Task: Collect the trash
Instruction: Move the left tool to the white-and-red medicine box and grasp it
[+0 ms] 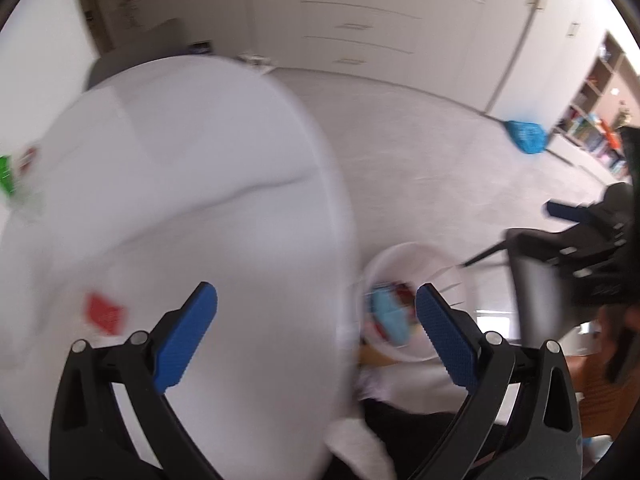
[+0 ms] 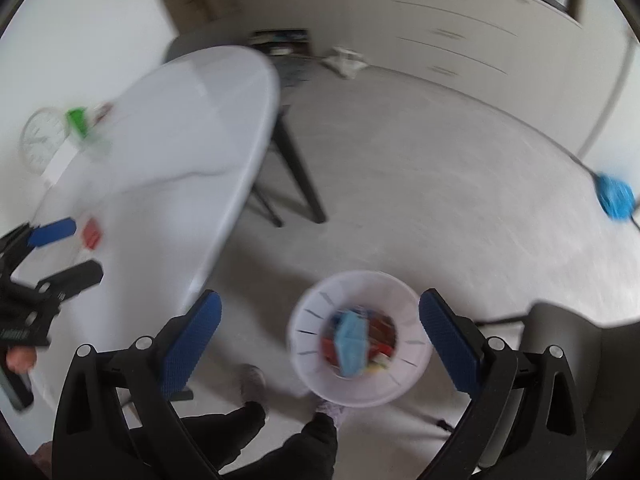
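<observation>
red scrap (image 1: 105, 314) lying flat on white table (image 1: 200, 160) just ahead of left gripper (image 1: 316, 312), probably light and flimsy (best pinched at an edge), both left and right gripper (image 2: 320, 316) spread wide, empty, above white bin (image 2: 360, 336) on floor.

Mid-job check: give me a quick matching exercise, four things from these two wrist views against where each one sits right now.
Things:
1. red wrapper
2. white bin
3. blue mop head
4. green item

Places:
A. on the floor, beside the table, trash inside
B. on the table's far end, near the clock
C. on the floor by the far wall
D. on the table, close to the left gripper

Pairs: 1-D, 2-A, 3-C, 4-B
</observation>
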Available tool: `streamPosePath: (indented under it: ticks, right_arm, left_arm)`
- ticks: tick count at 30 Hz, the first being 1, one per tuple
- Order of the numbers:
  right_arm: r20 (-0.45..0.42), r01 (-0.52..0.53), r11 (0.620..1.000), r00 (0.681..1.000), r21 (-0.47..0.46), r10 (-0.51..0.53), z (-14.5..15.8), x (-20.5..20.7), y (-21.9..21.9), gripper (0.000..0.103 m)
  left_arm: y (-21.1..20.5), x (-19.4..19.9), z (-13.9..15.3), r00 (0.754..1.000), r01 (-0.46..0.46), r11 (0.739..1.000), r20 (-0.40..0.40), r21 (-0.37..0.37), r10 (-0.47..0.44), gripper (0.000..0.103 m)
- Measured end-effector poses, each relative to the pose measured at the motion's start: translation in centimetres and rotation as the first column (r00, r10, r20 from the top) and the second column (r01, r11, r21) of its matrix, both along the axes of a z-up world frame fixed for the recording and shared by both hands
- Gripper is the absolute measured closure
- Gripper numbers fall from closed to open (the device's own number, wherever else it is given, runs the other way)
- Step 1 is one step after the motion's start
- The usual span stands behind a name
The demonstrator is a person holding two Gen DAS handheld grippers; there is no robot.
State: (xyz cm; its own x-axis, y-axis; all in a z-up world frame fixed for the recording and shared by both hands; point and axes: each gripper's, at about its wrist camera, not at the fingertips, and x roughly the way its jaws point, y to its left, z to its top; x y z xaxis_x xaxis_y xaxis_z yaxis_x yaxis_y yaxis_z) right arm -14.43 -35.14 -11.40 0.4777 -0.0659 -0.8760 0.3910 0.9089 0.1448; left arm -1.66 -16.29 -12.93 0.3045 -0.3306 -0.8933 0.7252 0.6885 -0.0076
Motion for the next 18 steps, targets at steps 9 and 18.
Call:
streamPosePath:
  ticks: [9, 18]
  right_arm:
    - [0.001, -0.183, 0.983, 0.983, 0.028, 0.183, 0.3, 8.7, 11.6, 0.003]
    - [-0.065, -0.211, 0.975, 0.974, 0.073, 0.216, -1.2, 12.6, 18.4, 0.003]
  left_arm:
    - [14.7, 9.8, -3.4, 0.998, -0.057, 0.989, -0.006, 0.135, 0.058, 0.008]
    - [19.8, 16.2, -8.4, 0.982, 0.04, 0.993, -0.189, 0.114, -0.018, 0.008]
